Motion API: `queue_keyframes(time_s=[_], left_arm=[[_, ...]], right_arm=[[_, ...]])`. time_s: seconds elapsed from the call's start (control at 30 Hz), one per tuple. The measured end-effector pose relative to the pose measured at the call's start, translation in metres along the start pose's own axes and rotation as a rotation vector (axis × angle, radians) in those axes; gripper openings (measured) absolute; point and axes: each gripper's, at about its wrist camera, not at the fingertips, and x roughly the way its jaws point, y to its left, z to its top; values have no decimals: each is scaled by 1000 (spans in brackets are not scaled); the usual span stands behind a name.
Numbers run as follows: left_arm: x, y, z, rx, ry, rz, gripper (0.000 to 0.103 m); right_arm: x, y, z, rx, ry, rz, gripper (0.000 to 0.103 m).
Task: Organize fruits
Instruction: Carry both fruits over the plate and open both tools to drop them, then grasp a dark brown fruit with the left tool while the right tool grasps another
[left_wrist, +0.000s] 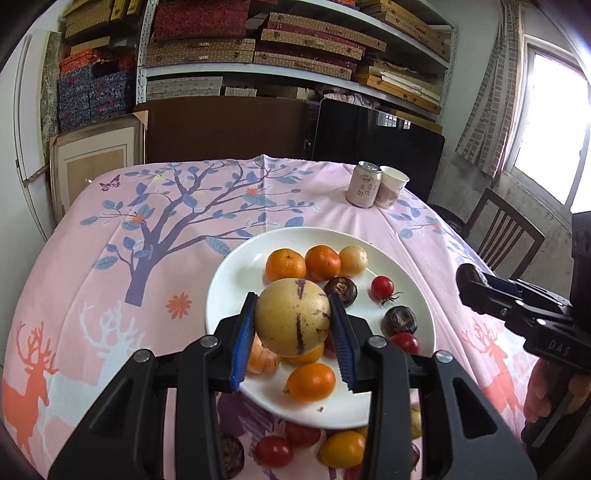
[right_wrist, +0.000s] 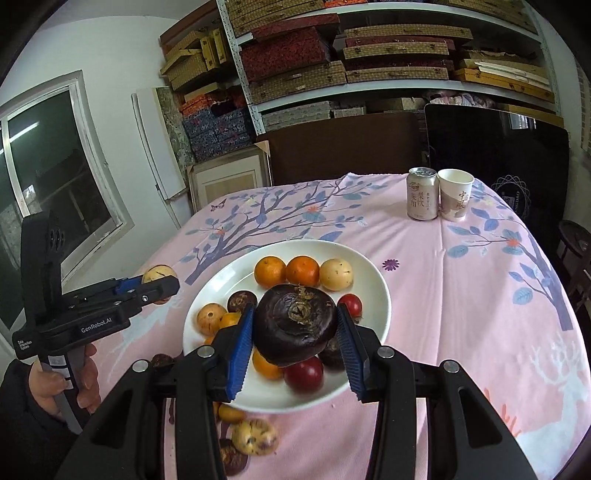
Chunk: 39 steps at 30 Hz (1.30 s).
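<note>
Left gripper (left_wrist: 293, 332): fingers (left_wrist: 243, 339) closed part-way on a pale yellow melon (left_wrist: 293, 317) with purple streaks, blue pads pressing on both its sides. The melon is held above the near half of the white plate (left_wrist: 236, 273), clear of the fruit lying below it.

Right gripper (right_wrist: 295, 336): fingers (right_wrist: 240, 343) closed part-way on a dark brown chestnut (right_wrist: 295, 325), stem scar facing the camera, pads against both flanks. It hangs over the plate (right_wrist: 373, 280) as well.

On the plate, far side: two oranges (left_wrist: 285, 264), touching, with a small yellow fruit (left_wrist: 353, 260) just beside them. Nearer: two dark chestnuts (left_wrist: 341, 290), cherry tomatoes (left_wrist: 382, 288), a kumquat (left_wrist: 311, 382) and a peeled orange (left_wrist: 262, 358) partly hidden behind the left finger.

Off the plate, on the pink cloth-covered surface (left_wrist: 92, 258) at its near edge: tomatoes (left_wrist: 273, 450), a yellow fruit (left_wrist: 341, 448), a speckled fruit (right_wrist: 255, 435), dark chestnuts.

Far right of the surface: can (left_wrist: 364, 184) and paper cup (left_wrist: 392, 186), touching.

A hand (right_wrist: 55, 384) grips the left gripper's handle in the right wrist view.
</note>
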Motion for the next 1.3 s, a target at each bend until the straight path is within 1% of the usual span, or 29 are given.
queue_keyframes(time_s=[0.1,0.17,0.2,0.23,0.27,0.33,0.4,0.47,0.53,0.57,0.63,0.73,0.8,0.87,1.0,1.07,1.1,1.13,1.17,1.2,1.23,1.27,1.3], left_arm=[[31,-3,7,8,50,20,38],[46,-2,8,5,77,24,46],[50,-1,8,-3,77,29,56],[51,0,8,-13,69,27,59],[51,1,7,-22,59,22,60],[46,4,5,-33,38,14,65],[37,7,-1,-44,20,14,65],[22,12,-12,-54,-5,9,68],[5,21,-29,-57,-29,27,77],[-3,26,-38,-61,-28,37,78],[-16,37,-56,-81,-4,38,78],[-24,50,-83,-97,89,50,78],[-28,49,-100,-61,126,71,78],[-27,44,-111,-5,161,110,78],[-17,40,-120,35,213,155,78],[-11,37,-119,61,214,182,78],[-9,36,-119,79,204,212,79],[-7,37,-118,89,198,229,75],[-4,37,-117,94,197,225,68],[0,38,-116,94,209,205,51],[1,38,-115,92,203,186,44],[1,36,-115,104,201,183,41],[1,35,-115,116,197,188,41]], right_arm=[[31,2,5,-7,28,-10,44],[46,0,5,-1,28,-19,45],[49,-2,3,9,18,-22,47],[49,-5,1,19,8,-27,59],[48,-7,-1,22,2,-26,62],[43,-12,-5,32,-4,-22,62],[36,-16,-9,49,-12,-15,62],[27,-19,-18,57,-10,0,63],[21,-22,-27,57,-3,-4,66],[17,-23,-32,60,1,-5,66],[11,-27,-41,70,8,-2,67],[5,-32,-50,87,13,-12,69],[3,-34,-54,101,16,-20,69],[1,-35,-57,104,13,-24,69],[-5,-33,-61,95,3,-41,69],[-6,-35,-64,97,4,-47,70],[-6,-36,-65,100,8,-49,70],[-6,-38,-66,103,11,-50,70],[-6,-39,-66,105,13,-52,70],[-6,-39,-67,105,17,-54,70],[-5,-38,-67,103,19,-58,70],[-5,-38,-67,98,21,-60,70],[-4,-36,-68,93,24,-61,70]])
